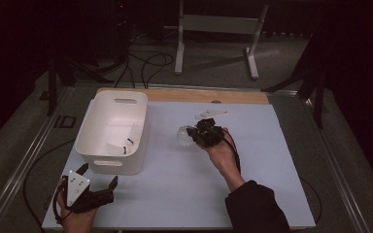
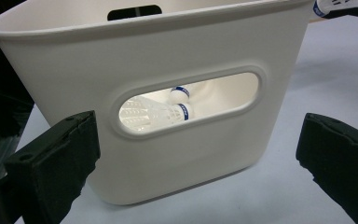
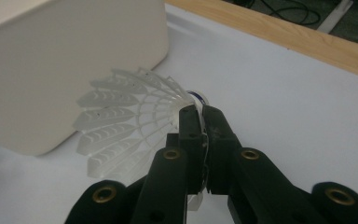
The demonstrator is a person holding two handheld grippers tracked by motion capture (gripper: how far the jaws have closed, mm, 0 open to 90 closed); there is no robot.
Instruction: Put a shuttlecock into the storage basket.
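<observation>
Right gripper (image 3: 198, 112) jaws are pinched tight on a shuttlecock (image 3: 126, 126), gripping near its cork, just beside the bin (image 1: 111, 131). Left gripper (image 2: 196, 158) jaws gape wide with nothing between them, facing the bin's handle slot; two more shuttlecocks (image 2: 154, 112) inside.

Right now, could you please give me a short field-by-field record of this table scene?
Surface: pale mat on a table with a wooden far edge
Bin: white bin with handle slots, at the mat's left
In bin: two shuttlecocks, seen through the near slot
Right tongs: shut on a shuttlecock, pinching its skirt near the cork, right of the bin
Left tongs: open, holding nothing, facing the bin's near wall
Far mat: a pale object, too blurred to identify
</observation>
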